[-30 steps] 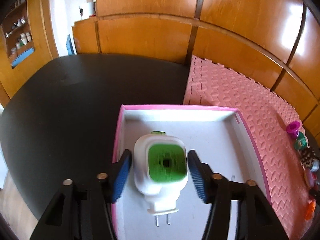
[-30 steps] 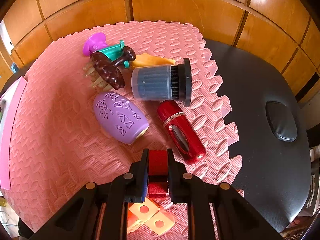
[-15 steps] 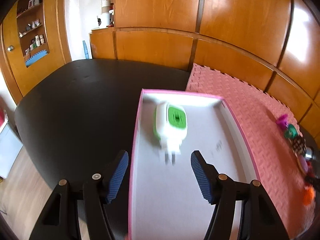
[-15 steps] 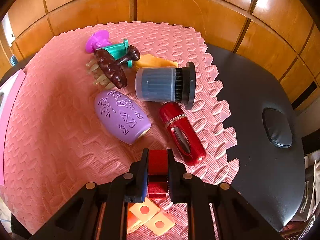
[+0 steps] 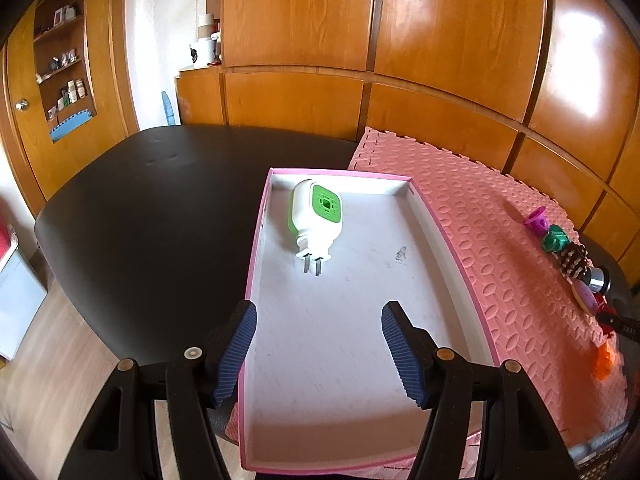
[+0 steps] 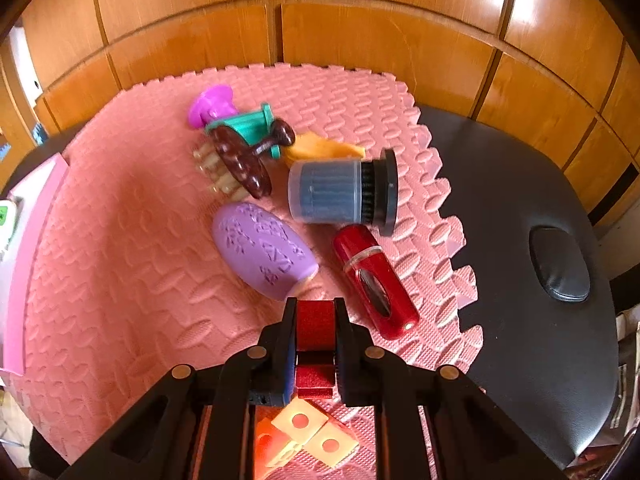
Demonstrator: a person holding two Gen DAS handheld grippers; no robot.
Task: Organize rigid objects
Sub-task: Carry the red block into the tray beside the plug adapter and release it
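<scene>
A white and green plug-in device is seen lying in the far left corner of a pink-rimmed white tray, its two metal prongs turned toward the near side. Nothing is held by the left gripper, whose blue-padded jaws are spread wide above the near part of the tray. The near end of the tray is partly cut off by the gripper's black frame. In the right wrist view only a sliver of the tray and device can be made out at the left edge.

A red glittery block is clamped between the nearly closed jaws of the right gripper; its lower part is hidden behind the fingers, so its full shape cannot be told. Just below it, cream and orange pieces with round holes are half covered by the gripper.

On the pink foam mat, a purple embossed oval case is found just beyond the gripper, with a red cylindrical case to its right. Farther off lie a grey brush with a clear cap, a brown massage brush, a teal piece and a purple cup-shaped piece. An orange-yellow item is mostly hidden behind them. The mat rests on a black table.
</scene>
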